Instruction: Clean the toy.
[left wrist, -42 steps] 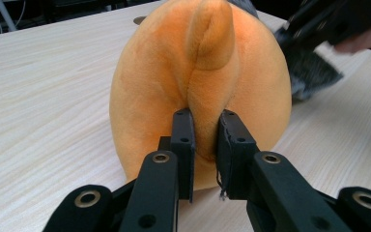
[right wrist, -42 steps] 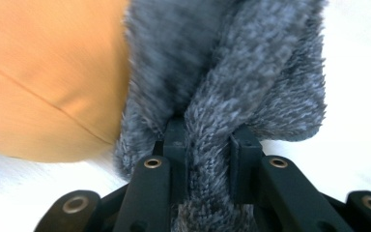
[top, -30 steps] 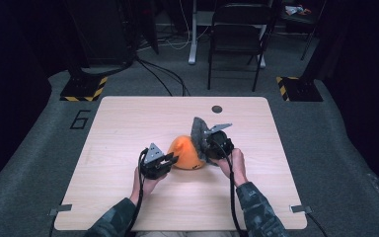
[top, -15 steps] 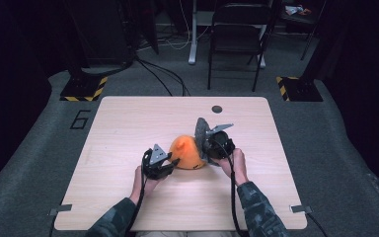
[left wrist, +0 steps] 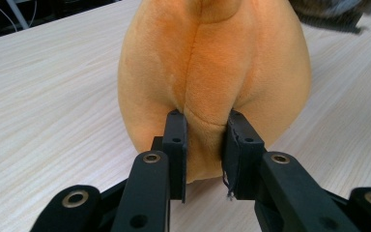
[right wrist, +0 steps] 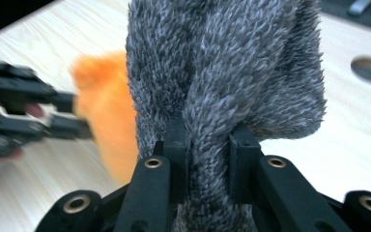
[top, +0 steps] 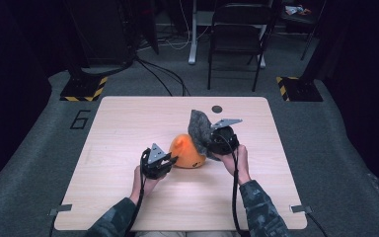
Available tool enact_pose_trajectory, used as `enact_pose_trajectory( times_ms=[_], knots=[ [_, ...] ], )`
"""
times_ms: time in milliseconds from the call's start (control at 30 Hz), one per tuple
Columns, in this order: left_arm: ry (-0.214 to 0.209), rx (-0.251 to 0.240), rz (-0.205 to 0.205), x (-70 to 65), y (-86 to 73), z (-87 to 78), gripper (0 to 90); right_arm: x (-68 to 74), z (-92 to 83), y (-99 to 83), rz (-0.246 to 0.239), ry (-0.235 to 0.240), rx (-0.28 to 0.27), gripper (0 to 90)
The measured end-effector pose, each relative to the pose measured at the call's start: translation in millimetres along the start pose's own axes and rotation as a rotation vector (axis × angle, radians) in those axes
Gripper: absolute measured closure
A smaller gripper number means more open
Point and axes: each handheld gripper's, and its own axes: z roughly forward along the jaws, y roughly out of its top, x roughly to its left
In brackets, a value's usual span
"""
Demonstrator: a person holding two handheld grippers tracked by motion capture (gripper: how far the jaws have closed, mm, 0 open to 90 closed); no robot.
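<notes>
High view: orange plush (top: 186, 150) lies near centre of table (top: 128, 128), grey furry cloth (top: 200, 129) draped against it at 1 o'clock. Left gripper (top: 170, 160) at 8 o'clock of plush, jaws having just been closing – pinching fold of orange fabric at seam. Right gripper (top: 208, 143) at 3 o'clock of plush, jaws clamped narrow on bunched grey cloth, lifted clear of tabletop. Round hole (top: 217, 108) at table's 12 o'clock edge.
</notes>
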Motion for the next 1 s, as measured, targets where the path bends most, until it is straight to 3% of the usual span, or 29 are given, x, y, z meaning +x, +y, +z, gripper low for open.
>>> enact_pose_trajectory(
  times_ms=[167,233,267,333,367,400,567,733,1000],
  knots=[
    [-0.006,0.0,-0.003,-1.0,1.2,-0.7,73.4,18.0,-8.9,10.3,-0.029,0.039,-0.077,74.5],
    [-0.005,-0.001,0.0,-2.9,2.2,-0.8,73.4,26.0,-5.8,11.1,-0.054,0.051,-0.083,74.4],
    [-0.012,-0.001,0.002,-4.5,2.8,-0.6,73.4,28.3,-2.9,10.5,-0.056,0.058,-0.073,74.4],
    [-0.013,0.008,0.015,-5.4,3.3,-0.3,73.4,33.2,9.8,6.0,-0.105,0.021,-0.02,74.4],
    [-0.013,0.007,0.003,-6.1,2.6,0.6,73.4,31.9,18.2,0.8,-0.12,0.012,0.006,74.4],
    [-0.013,0.004,-0.002,-5.4,1.9,0.9,73.4,30.3,20.6,-2.0,-0.094,0.013,0.013,74.4],
    [-0.017,0.012,0.004,-2.8,0.9,0.1,73.4,14.2,21.4,-9.5,-0.073,-0.022,0.077,74.4],
    [-0.015,0.01,0.003,-1.7,1.5,1.2,73.3,-5.1,28.0,-19.7,-0.008,-0.015,0.149,74.4],
    [-0.017,-0.005,-0.013,-2.2,1.1,2.3,73.3,-28.2,49.2,-41.2,0.058,-0.074,0.261,74.2]
  ],
)
